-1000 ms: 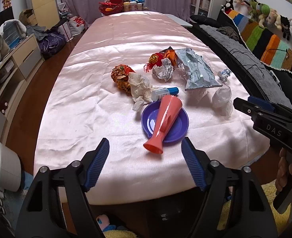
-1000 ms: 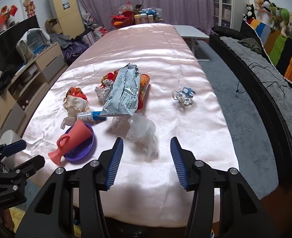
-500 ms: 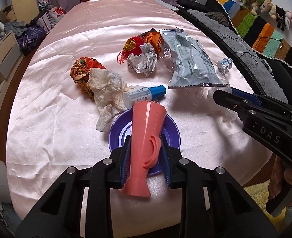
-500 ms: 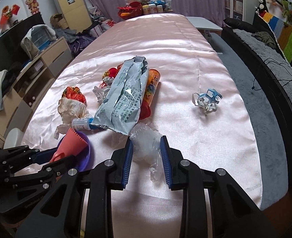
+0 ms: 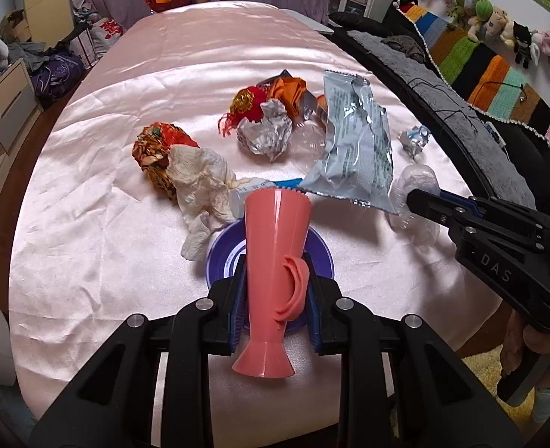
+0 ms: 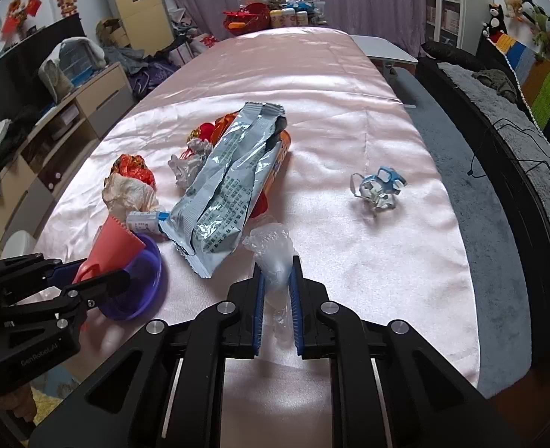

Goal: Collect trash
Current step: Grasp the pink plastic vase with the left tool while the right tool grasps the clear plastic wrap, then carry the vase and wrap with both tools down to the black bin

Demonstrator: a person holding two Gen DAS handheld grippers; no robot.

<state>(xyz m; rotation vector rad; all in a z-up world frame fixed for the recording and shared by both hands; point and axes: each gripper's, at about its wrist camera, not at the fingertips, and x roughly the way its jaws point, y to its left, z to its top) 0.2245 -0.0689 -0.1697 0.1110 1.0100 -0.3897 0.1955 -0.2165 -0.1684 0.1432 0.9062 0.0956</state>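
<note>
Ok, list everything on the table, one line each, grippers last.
pink tablecloth: one, pink satin, covers the table
coral cup: one, lying over the purple plate, clamped by the left gripper
purple plate: one, near edge
clear plastic bag: one, crumpled, between the right pads
silver snack bag: one, centre
white tissue: one, beside the plate
blue-capped tube: one, under the snack bag's edge
red-orange wrapper ball: one, behind the tissue
foil ball: one, silver, centre
blue-white wrapper: one, apart, right side
left gripper: shut on cup
right gripper: shut on bag
</note>
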